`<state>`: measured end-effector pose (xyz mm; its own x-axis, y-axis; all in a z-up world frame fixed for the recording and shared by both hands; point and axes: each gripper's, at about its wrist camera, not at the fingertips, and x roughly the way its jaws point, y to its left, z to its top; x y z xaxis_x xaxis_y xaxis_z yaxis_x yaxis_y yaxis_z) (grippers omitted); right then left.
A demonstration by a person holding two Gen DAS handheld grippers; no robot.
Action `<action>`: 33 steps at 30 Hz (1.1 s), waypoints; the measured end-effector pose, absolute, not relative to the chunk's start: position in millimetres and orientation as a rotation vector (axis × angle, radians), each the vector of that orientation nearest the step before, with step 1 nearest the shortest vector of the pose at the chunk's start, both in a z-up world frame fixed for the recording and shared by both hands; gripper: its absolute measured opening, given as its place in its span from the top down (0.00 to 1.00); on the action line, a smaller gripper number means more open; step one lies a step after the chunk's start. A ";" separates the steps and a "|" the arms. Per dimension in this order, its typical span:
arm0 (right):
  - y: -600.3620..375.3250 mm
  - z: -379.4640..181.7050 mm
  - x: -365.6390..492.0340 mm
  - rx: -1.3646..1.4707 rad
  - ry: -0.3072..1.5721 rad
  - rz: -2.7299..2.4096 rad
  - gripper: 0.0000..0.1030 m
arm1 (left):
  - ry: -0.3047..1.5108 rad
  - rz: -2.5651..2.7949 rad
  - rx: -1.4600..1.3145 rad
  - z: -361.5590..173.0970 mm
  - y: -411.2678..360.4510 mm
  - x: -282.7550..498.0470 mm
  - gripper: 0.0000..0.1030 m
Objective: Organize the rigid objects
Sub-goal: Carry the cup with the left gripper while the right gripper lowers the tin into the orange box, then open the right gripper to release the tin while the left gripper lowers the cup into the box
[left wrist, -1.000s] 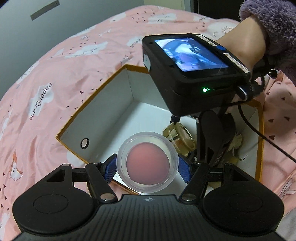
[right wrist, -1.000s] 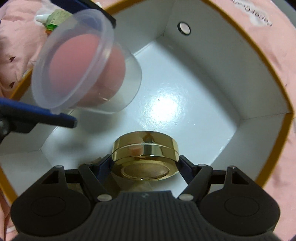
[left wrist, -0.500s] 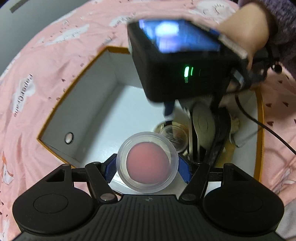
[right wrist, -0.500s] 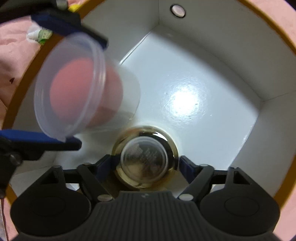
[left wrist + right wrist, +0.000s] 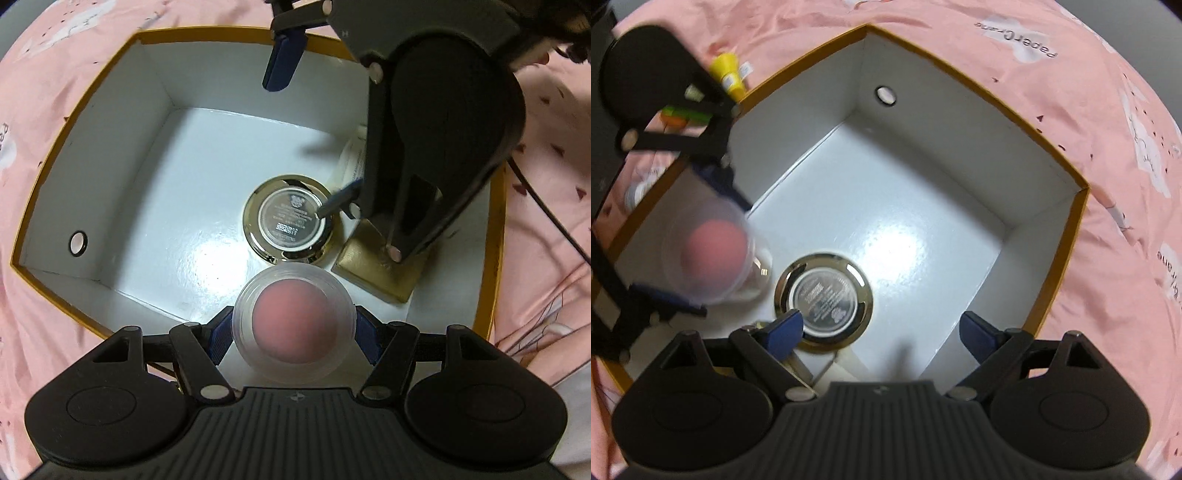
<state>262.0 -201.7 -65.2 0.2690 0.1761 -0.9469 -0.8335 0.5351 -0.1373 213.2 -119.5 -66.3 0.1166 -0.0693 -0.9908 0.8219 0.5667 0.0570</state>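
Jaws of the left gripper (image 5: pixel 294 334) were squeezed on a clear plastic cup (image 5: pixel 294 325) with a pink sponge ball (image 5: pixel 294 323) inside, held over the near edge of the white box (image 5: pixel 110 147) with the yellow rim. The right gripper (image 5: pixel 881 334) had its blue fingers (image 5: pixel 785 332) spread wide with nothing between them. A round gold compact (image 5: pixel 823 297) lay flat on the box floor, label side up, just under the right gripper's left finger. Beside the compact in the left wrist view sat a gold square thing (image 5: pixel 380 269), maybe a small box, partly hidden. The white box rested on a pink bedsheet (image 5: pixel 1108 110) with cloud prints.
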 end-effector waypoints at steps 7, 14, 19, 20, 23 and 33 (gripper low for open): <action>-198.5 -64.9 243.7 -0.788 1.083 0.788 0.12 | 1.332 -0.854 0.767 -63.5 -128.0 204.9 0.25; -197.5 -62.8 243.5 -0.763 1.099 0.777 0.12 | 1.412 -0.870 0.856 -86.6 -140.2 208.9 0.25; -198.4 -70.4 244.0 -0.763 1.113 0.777 0.12 | 1.463 -0.904 0.804 -92.2 -136.6 218.9 0.25; -198.7 -70.8 242.3 -0.766 1.113 0.776 0.12 | 1.472 -0.918 0.794 -92.0 -137.1 218.5 0.25; -198.7 -72.2 241.7 -0.768 1.119 0.773 0.12 | 1.481 -0.924 0.783 -92.4 -136.3 217.0 0.21; -187.9 -72.7 236.3 -0.807 1.128 0.785 0.12 | 1.458 -0.923 0.729 -83.0 -125.2 212.0 0.12</action>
